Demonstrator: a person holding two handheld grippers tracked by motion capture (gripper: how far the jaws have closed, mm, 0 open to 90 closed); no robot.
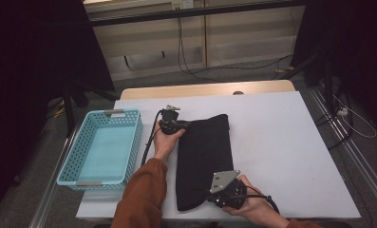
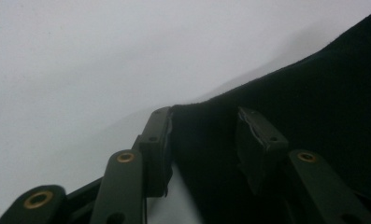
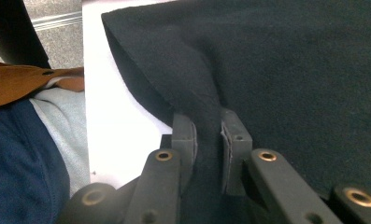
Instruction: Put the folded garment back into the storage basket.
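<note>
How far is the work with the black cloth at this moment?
Done: the black cloth lies folded in a long strip on the white table. In hand: the right gripper pinches its near edge; the left gripper stands over the far corner, jaws around the cloth's edge but, as far as I see, not yet pressing. Left: probably another fold; the blue basket holds nothing.

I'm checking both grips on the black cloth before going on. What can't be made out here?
- High view: left tongs tips blend into the black cloth.
- High view: right tongs hidden under their grey plate.
- Left gripper view: cloth between the pads; contact unclear.
</note>
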